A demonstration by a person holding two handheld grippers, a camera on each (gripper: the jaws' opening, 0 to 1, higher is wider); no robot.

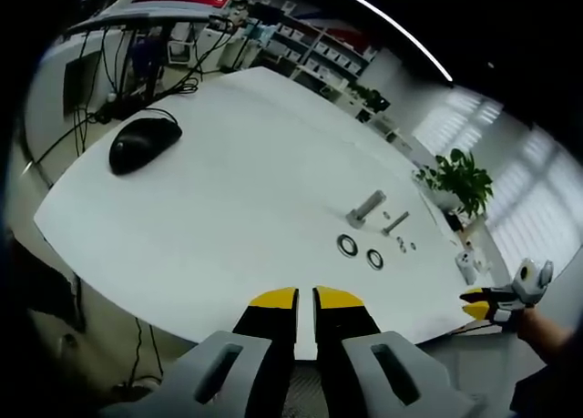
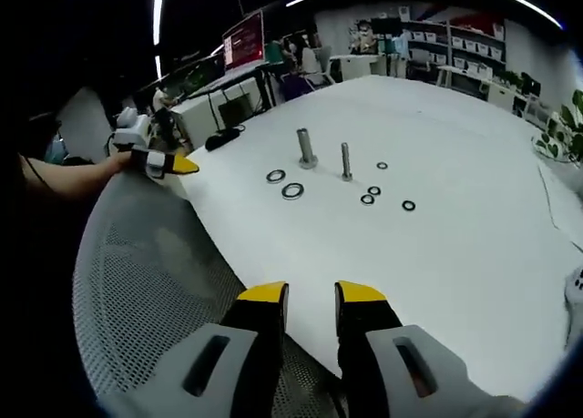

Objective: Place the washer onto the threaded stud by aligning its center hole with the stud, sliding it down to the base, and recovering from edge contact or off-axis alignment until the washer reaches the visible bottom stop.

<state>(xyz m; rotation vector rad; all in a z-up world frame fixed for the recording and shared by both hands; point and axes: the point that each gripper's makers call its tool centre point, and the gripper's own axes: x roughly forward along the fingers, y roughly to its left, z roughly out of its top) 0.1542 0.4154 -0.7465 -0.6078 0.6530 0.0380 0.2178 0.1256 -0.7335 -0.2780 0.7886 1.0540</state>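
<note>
On the white table (image 1: 209, 218) stand a thick threaded stud (image 1: 367, 207) (image 2: 306, 149) and a thinner stud (image 1: 395, 222) (image 2: 346, 161). Two large washers (image 1: 347, 245) (image 2: 276, 176) lie flat just in front of them, and several small washers (image 2: 367, 198) lie beside the thin stud. My left gripper (image 1: 305, 298) hovers off the table's near edge, jaws almost touching, nothing between them. My right gripper (image 2: 311, 295) hangs over the table's edge, far from the studs, with a small empty gap between its jaws. Each gripper is held by a hand at the table's edge in the other's view: right gripper (image 1: 475, 304), left gripper (image 2: 182, 166).
A black mouse (image 1: 144, 143) and cables lie at the table's far left. A potted plant (image 1: 460, 177) stands past the far corner. A grey mesh chair (image 2: 146, 281) sits under my right gripper. Desks, a monitor (image 2: 244, 40) and shelves fill the background.
</note>
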